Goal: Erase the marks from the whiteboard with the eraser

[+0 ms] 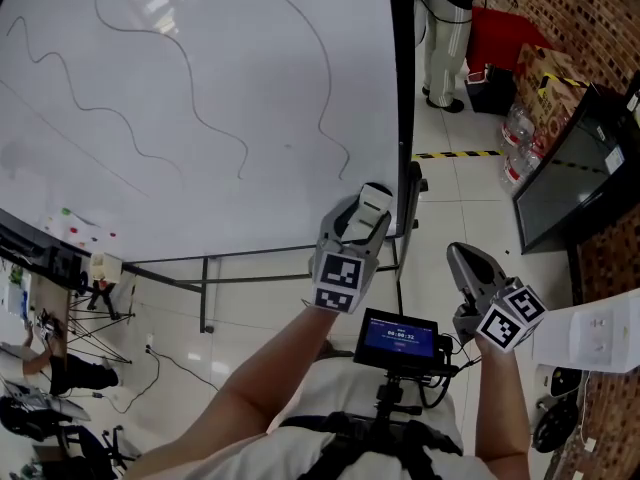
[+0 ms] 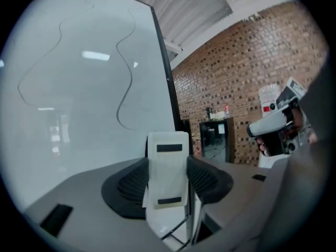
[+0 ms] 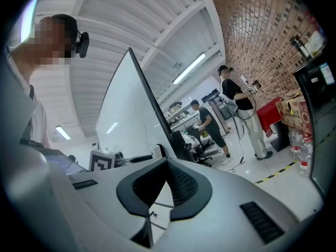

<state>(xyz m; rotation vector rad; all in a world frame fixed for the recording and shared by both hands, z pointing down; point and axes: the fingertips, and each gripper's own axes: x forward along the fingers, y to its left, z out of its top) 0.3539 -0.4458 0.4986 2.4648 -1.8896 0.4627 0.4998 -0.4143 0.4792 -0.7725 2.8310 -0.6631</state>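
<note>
Nearest the body, a small screen (image 1: 398, 336) sits at chest level, with the right gripper (image 3: 167, 164) just beside it, its jaws pressed together on nothing. Slightly ahead, the left gripper (image 2: 167, 178) is clamped on the eraser (image 1: 372, 200), a white block gripped by its long sides, its long axis running out along the jaws toward the whiteboard (image 1: 200, 48). That makes the left the working hand. The eraser hangs by the board's lower right corner, apparently not yet touching it, and the nearest wavy mark (image 1: 330, 118) ends just above and to the left, with further marks (image 1: 215, 128) spreading further left. My guess is the coming move is up and leftward. Farther off by the brick wall stand a cardboard box (image 1: 545, 68), contents unseen, and clear bottles (image 1: 518, 128).
</note>
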